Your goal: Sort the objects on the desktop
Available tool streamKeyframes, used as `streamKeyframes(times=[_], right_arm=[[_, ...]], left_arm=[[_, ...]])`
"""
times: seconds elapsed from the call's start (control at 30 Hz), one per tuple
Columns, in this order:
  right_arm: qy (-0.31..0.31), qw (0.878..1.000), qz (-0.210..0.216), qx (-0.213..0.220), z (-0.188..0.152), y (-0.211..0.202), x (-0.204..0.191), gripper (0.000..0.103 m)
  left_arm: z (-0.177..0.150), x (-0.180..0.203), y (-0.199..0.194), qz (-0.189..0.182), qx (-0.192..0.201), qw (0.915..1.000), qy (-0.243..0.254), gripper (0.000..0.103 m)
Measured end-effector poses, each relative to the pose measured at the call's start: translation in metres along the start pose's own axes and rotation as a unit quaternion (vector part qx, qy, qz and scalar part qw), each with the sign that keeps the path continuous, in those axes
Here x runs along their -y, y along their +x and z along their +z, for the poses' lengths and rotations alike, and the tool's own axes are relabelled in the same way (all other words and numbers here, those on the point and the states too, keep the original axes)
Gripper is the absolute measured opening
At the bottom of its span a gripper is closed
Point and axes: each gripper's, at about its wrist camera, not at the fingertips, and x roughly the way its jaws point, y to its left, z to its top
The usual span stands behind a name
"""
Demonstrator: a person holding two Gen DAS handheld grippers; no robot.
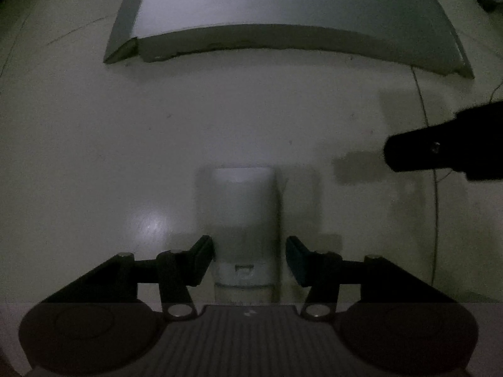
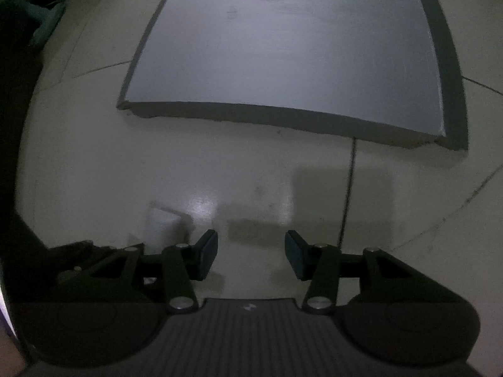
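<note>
On the pale table [image 1: 94,141], under dim light: a white block [image 1: 245,220], upright and boxy, set between the two fingers of the left claw [image 1: 250,251]. Left claw released, pointing straight down, its left pad level with the block's left edge, its right pad a sliver off the right edge; no firm squeeze visible, contact on the left side impossible to confirm.

Beyond the block, a broad band of bare table, then the near edge of a flat grey slab [image 1: 283,6] lying across the far part of the table. Near-left corner of the slab chipped and ragged. Well apart from the block, with open room on all sides of it except toward the right, where a dark part of the other tool juts in from the frame edge.

Right claw [image 2: 251,248] released as well, fingers spread over bare table, nothing between them. White block just left of its left finger in that view, beside the left tool's dark linkage. Ahead, free surface up to the slab's near edge.

Thin dark line [image 2: 349,194] running from the slab's near edge toward the right claw; seam or wire, cannot tell.
</note>
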Motion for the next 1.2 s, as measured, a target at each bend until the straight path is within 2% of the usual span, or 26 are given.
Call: streamKeyframes(times=[0.13, 0.17, 0.23, 0.4, 0.53, 0.67, 0.73, 0.8, 0.83, 0.9, 0.97, 1.03, 1.07, 1.1, 1.17, 1.2], right_arm=[[0.015, 1.000, -0.008, 0.001, -0.008, 0.007, 0.002, 0.051], [0.018, 1.000, -0.008, 0.001, -0.009, 0.012, 0.002, 0.051], [0.023, 1.000, -0.009, -0.002, -0.011, 0.018, 0.003, 0.051], [0.025, 1.000, -0.014, 0.004, -0.016, 0.008, 0.002, 0.051], [0.036, 0.999, -0.015, 0.000, -0.025, 0.012, 0.007, 0.051], [0.078, 0.997, 0.014, -0.005, -0.035, 0.009, 0.018, 0.051], [0.108, 0.993, 0.034, -0.011, -0.040, 0.010, 0.024, 0.051], [0.103, 0.993, 0.057, 0.003, -0.047, 0.006, 0.023, 0.052], [0.086, 0.994, 0.060, 0.009, -0.050, 0.004, 0.019, 0.053], [0.013, 0.999, 0.039, 0.016, -0.057, 0.002, 0.004, 0.058], [-0.074, 0.997, 0.021, 0.022, -0.060, 0.004, -0.015, 0.058], [-0.180, 0.982, 0.006, 0.058, -0.061, 0.005, -0.039, 0.059], [-0.233, 0.969, -0.002, 0.077, -0.062, 0.006, -0.051, 0.064], [-0.278, 0.956, -0.006, 0.095, -0.062, 0.009, -0.062, 0.073], [-0.325, 0.939, 0.001, 0.110, -0.062, 0.016, -0.072, 0.077], [-0.330, 0.937, 0.008, 0.115, -0.061, 0.020, -0.074, 0.077]], left_arm=[[0.005, -0.002, 0.003, -0.003, 0.006, 0.9998, -0.017, 0.047], [0.004, -0.001, 0.003, -0.003, 0.010, 0.9998, -0.014, 0.042], [0.000, 0.001, 0.003, 0.001, 0.017, 0.9998, -0.014, 0.041], [-0.007, -0.010, 0.001, -0.004, 0.036, 0.9978, -0.056, 0.041], [-0.002, -0.024, -0.015, -0.032, 0.049, 0.9931, -0.102, 0.040], [-0.001, -0.040, -0.042, -0.070, 0.069, 0.9818, -0.162, 0.040], [0.000, -0.046, -0.048, -0.079, 0.073, 0.9793, -0.171, 0.040], [0.002, -0.050, -0.052, -0.080, 0.075, 0.9782, -0.176, 0.040], [0.005, -0.052, -0.050, -0.080, 0.073, 0.9778, -0.179, 0.040], [0.011, -0.056, -0.046, -0.080, 0.071, 0.9768, -0.186, 0.040], [0.012, -0.059, -0.046, -0.081, 0.068, 0.9754, -0.193, 0.040], [0.012, -0.060, -0.043, -0.083, 0.066, 0.9751, -0.195, 0.040], [0.011, -0.060, -0.042, -0.083, 0.063, 0.9751, -0.196, 0.040], [0.009, -0.059, -0.046, -0.083, 0.060, 0.9756, -0.194, 0.040], [0.007, -0.059, -0.045, -0.087, 0.056, 0.9758, -0.193, 0.040], [0.006, -0.060, -0.043, -0.089, 0.054, 0.9757, -0.193, 0.040]])
